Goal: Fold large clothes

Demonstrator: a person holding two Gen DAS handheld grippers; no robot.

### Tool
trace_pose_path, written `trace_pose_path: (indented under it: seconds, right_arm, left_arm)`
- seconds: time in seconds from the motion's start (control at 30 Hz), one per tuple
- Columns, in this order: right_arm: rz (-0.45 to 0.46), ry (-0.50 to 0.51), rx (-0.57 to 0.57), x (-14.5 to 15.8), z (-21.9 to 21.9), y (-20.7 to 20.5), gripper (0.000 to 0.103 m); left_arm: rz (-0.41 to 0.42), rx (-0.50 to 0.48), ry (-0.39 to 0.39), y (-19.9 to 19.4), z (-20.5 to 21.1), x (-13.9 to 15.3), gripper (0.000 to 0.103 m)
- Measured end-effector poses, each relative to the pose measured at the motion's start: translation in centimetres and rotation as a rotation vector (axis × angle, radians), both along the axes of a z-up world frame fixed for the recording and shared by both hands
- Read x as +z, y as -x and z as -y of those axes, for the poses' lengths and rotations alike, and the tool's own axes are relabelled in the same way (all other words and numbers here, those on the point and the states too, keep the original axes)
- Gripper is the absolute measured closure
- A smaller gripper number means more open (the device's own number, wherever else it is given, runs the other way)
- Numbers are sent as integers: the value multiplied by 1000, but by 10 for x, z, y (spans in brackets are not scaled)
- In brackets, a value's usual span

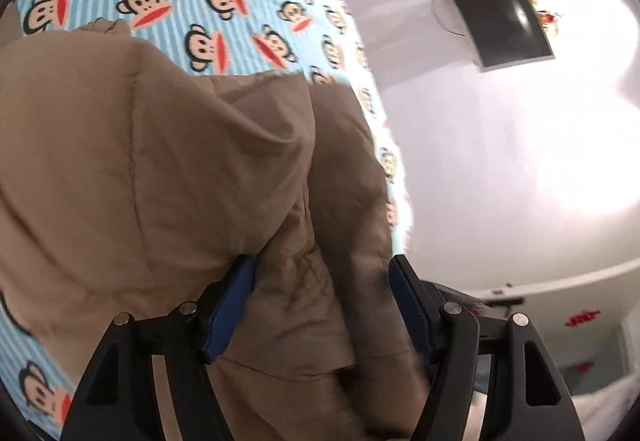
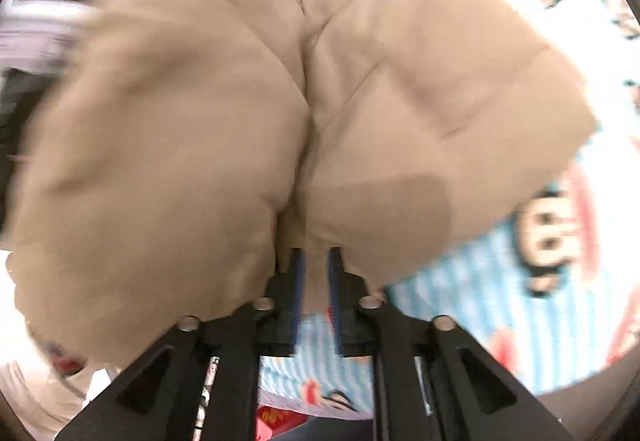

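Observation:
A large tan padded jacket point(image 1: 152, 169) lies bunched on a bed with a blue striped monkey-print sheet point(image 1: 208, 1). My left gripper point(image 1: 322, 305) has its blue pads point(image 1: 228, 313) set wide, with a thick fold of the jacket between them; whether they press on it I cannot tell. My right gripper point(image 2: 316, 281) has its blue pads point(image 2: 298, 281) nearly together on a pinch of the jacket point(image 2: 400, 113), which billows up on both sides and fills that blurred view.
The bed edge point(image 1: 392, 169) runs down the middle of the left wrist view, with a white wall to its right. A dark flat screen point(image 1: 492, 5) hangs on the wall. A white ledge point(image 1: 560, 293) shows lower right.

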State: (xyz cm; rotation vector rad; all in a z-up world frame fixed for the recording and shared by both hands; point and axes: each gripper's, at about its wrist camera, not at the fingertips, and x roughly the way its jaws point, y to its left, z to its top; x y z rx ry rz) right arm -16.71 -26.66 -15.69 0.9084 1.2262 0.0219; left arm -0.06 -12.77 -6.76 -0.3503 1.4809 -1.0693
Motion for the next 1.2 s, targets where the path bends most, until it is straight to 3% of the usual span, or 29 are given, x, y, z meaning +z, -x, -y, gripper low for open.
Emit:
trace_pose_path:
  seconds: [0.07,0.2,0.33,0.43,0.47,0.5,0.53,0.67,0.77,0.83,0.9,1.03,1.1,1.2]
  right_arm:
    - [27,40,-24,20,12,15,41]
    - [110,58,-16,57,17,38,37]
    - [181,-3,-8,79,10,47,22]
    - [182,34,-17,75,2,29,23]
    - [149,74,-26,70,1,20,34]
    - [132,97,-32,67,0,8,55]
    - [111,122,-30,65,-1,0,89]
    - [97,290,-3,68,8,-12,91]
    - [72,313,-8,57,23,-11,91]
    - [56,318,-24,49,32,-6,91]
    - [44,322,-34,43,41,-1,91]
    - [14,336,-37,26,56,2,90]
    - [-19,329,-48,14,70,2,85]
    - [-58,285,-98,18,103,6,64]
  left_arm:
    - [3,20,-35,-3,10,-8,33]
    - [50,28,-79,-3,29,-9,33]
    - [115,10,-116,-6,41,-7,33]
    - [201,12,-125,-7,43,5,33]
    - [248,24,-125,-7,39,15,33]
    - [303,45,-125,-8,30,26,33]
    - [336,62,-127,-7,19,33,33]
    - [476,202,-220,-22,-42,47,33]
    - [482,278,-348,-44,-66,18,33]
    - [454,299,-385,-50,-73,2,33]
    - [437,302,-393,-55,-63,-16,33]
    - [500,276,-431,-58,-12,-33,33]
    - [521,265,-463,-60,14,-38,33]
    - [538,260,-510,-64,37,-43,33]
